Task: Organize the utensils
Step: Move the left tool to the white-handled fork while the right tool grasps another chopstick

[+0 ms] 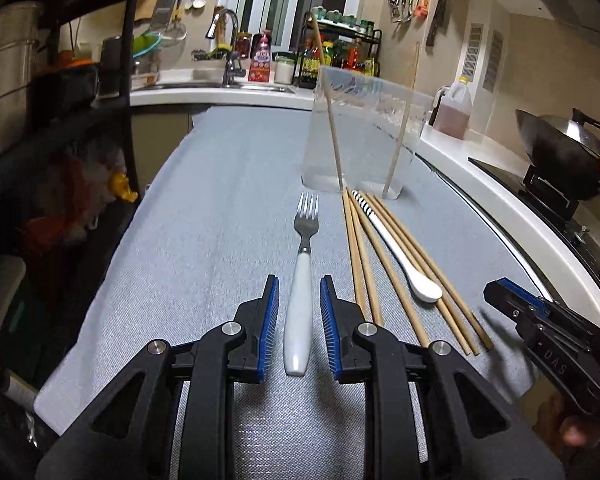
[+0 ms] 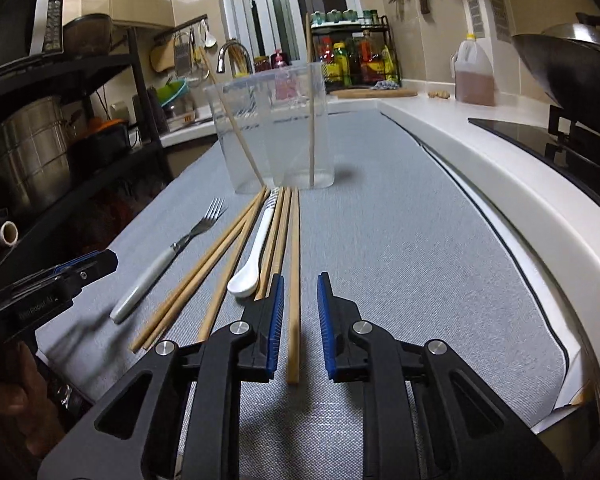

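Note:
A fork with a white handle [image 1: 299, 312] lies on the grey mat, tines away from me. My left gripper [image 1: 299, 300] is open with its jaws on either side of the handle, not touching it. Several wooden chopsticks [image 1: 392, 264] and a white spoon [image 1: 404, 264] lie to its right. A clear plastic container [image 1: 364, 136] stands behind them with two chopsticks leaning in it. My right gripper [image 2: 300, 304] is open around the rightmost chopstick [image 2: 295, 280], not closed on it. The fork [image 2: 168, 256], spoon [image 2: 256, 244] and container [image 2: 276, 132] also show in the right wrist view.
The grey mat [image 1: 220, 220] covers the worktop. A white counter [image 2: 480, 168] with a wok [image 1: 560, 148] on a stove and an oil jug [image 2: 474, 76] runs along the right. A black shelf rack with pots [image 2: 32, 152] stands at the left. A sink and bottles are at the back.

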The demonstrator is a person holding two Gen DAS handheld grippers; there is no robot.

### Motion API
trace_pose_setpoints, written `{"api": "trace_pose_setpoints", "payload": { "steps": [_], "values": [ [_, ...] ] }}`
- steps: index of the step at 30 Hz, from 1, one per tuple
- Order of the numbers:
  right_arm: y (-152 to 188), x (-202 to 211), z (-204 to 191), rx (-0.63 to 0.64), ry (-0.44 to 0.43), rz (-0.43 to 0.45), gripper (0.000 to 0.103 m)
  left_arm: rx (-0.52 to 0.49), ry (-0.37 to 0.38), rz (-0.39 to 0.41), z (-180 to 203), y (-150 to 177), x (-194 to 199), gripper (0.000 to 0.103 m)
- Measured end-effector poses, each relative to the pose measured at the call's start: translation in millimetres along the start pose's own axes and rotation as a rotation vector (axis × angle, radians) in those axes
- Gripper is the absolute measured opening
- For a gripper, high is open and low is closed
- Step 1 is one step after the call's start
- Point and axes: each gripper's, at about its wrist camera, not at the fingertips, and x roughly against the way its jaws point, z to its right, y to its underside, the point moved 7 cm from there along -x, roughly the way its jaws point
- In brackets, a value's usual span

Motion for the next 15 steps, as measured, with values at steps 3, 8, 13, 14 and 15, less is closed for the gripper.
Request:
{"api": "trace_pose_setpoints", "payload": {
  "steps": [3,8,13,14,15],
  "values": [
    [7,-5,1,0.001,0.01,-0.022,0.018,-0.017,-0.001,-0.014,3,4,-4,0.021],
    [18,-16,0,0.013,0.017,-0.081,0.018,-0.016,-0.011,-0.041,4,11,-10,0.021],
    [22,-17,-3,0.045,0.043,-0.086,0.018,-0.022,-0.021,-0.072,3,17,-18,0.021],
    [21,-17,-2,0.046,0.045,-0.087,0.018,-0.03,-0.026,-0.077,4,19,-20,0.021],
    [21,-17,-2,0.048,0.05,-0.087,0.017,-0.038,-0.029,-0.081,6,20,-22,0.022]
  ]
}}
